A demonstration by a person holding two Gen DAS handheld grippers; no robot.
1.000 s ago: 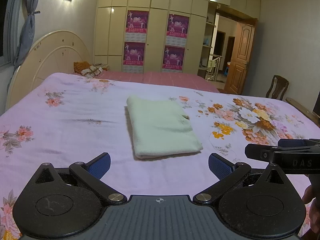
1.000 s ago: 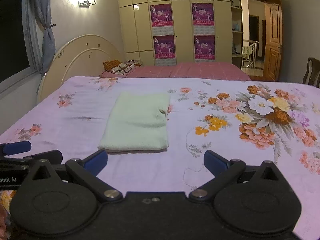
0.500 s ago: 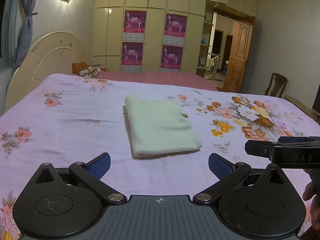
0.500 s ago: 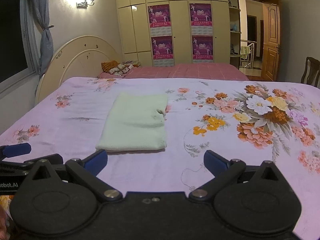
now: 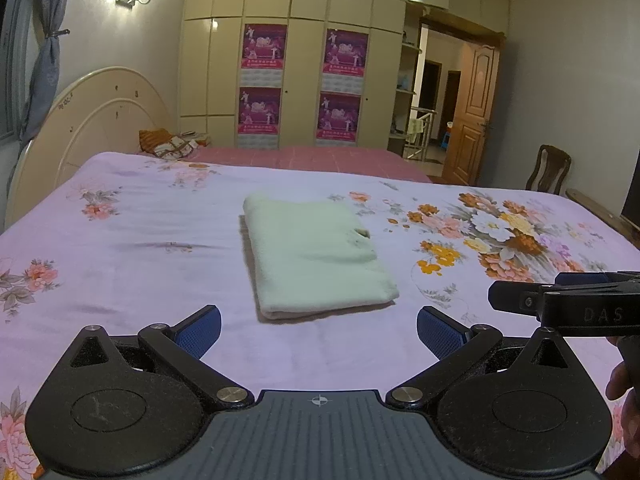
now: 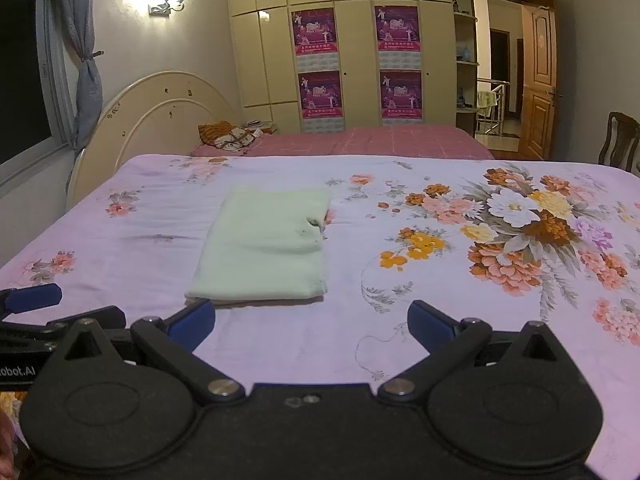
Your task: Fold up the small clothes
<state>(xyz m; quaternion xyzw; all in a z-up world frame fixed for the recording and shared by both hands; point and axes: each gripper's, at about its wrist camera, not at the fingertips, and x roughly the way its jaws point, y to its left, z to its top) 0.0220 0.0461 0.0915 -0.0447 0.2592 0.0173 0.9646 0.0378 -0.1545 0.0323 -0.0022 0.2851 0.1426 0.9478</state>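
Folded green garment [image 5: 316, 252] lying flat on the bed [image 5: 132, 240], around the middle of the floral sheet, nearer the headboard [image 5: 100, 116] side than the side with the big flower print. Neat rectangle, layered edge toward the near edge of the bed, small notch on its right edge.

Left gripper [image 5: 318, 330] held above the near edge of the bed, jaws spread wide, nothing between the blue pads [image 5: 200, 330]. Clear of the garment, just short of its near edge.

Right gripper [image 6: 310, 322] likewise above the near edge, jaws wide apart and empty. Left pad [image 6: 192, 322] overlapping the garment's near corner in the right wrist view; contact impossible to tell.

Wardrobe [image 5: 296, 64] with purple posters [image 5: 264, 46] behind the bed; open door [image 5: 474, 108] and chair [image 5: 548, 168] on the right.
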